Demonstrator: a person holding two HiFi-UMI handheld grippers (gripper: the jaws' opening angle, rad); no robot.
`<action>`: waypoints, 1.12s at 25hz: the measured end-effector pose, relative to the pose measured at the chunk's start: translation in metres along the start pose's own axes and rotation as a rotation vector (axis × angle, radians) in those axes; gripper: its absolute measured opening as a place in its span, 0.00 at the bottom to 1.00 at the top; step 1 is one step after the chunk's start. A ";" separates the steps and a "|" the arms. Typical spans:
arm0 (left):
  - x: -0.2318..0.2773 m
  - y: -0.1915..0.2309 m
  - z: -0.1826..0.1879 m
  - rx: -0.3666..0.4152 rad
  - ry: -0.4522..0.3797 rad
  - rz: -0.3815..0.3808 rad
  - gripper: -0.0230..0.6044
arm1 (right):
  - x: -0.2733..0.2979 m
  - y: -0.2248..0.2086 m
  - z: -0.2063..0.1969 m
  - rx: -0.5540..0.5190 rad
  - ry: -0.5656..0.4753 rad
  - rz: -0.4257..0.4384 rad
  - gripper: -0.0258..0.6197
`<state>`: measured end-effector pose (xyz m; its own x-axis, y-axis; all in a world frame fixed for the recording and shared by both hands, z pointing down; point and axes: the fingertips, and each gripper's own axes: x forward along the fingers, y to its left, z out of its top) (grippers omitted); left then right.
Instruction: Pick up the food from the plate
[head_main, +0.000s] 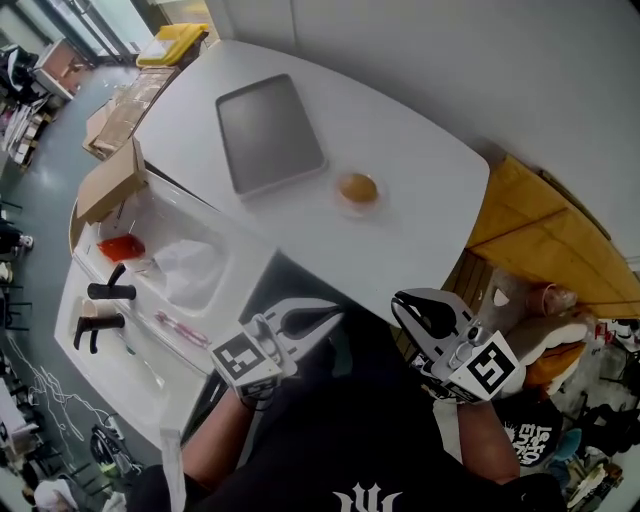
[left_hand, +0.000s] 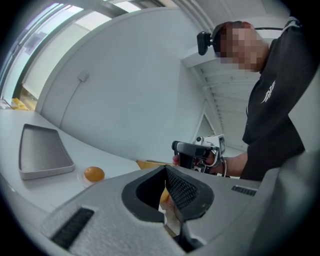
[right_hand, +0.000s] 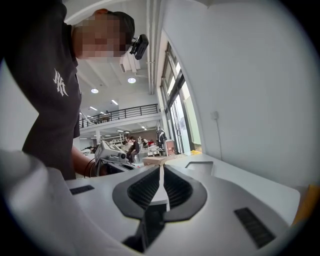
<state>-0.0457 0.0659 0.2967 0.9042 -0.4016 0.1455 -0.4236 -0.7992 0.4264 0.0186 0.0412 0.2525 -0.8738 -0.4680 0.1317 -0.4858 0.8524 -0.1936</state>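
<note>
A round orange-brown piece of food (head_main: 357, 187) lies on a small clear plate (head_main: 339, 203) near the middle of the white table (head_main: 420, 200). The left gripper view shows the food (left_hand: 94, 174) far ahead at the left. Both grippers hang close to the person's body, off the table's near edge and well short of the plate. My left gripper (head_main: 337, 317) has its jaws closed tip to tip with nothing held (left_hand: 165, 168). My right gripper (head_main: 398, 299) is shut too and empty (right_hand: 161, 167).
A grey metal tray (head_main: 268, 133) lies left of the plate. A white sink unit (head_main: 170, 280) with black taps (head_main: 108, 291), a red item and crumpled plastic stands at the left. Cardboard boxes (head_main: 108, 180) are beyond it. Wooden panels (head_main: 540, 240) are at the right.
</note>
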 end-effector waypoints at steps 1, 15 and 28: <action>0.005 0.006 0.001 -0.005 0.005 0.018 0.05 | 0.003 -0.007 0.000 0.000 0.000 0.016 0.07; 0.113 0.088 0.016 -0.054 -0.007 0.179 0.05 | 0.014 -0.117 -0.022 0.074 0.002 0.254 0.07; 0.112 0.150 0.014 -0.070 0.018 0.336 0.05 | 0.055 -0.164 -0.043 0.077 -0.019 0.317 0.07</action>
<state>-0.0087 -0.1054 0.3641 0.7161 -0.6283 0.3039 -0.6934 -0.5910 0.4122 0.0511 -0.1137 0.3335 -0.9818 -0.1866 0.0348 -0.1885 0.9367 -0.2951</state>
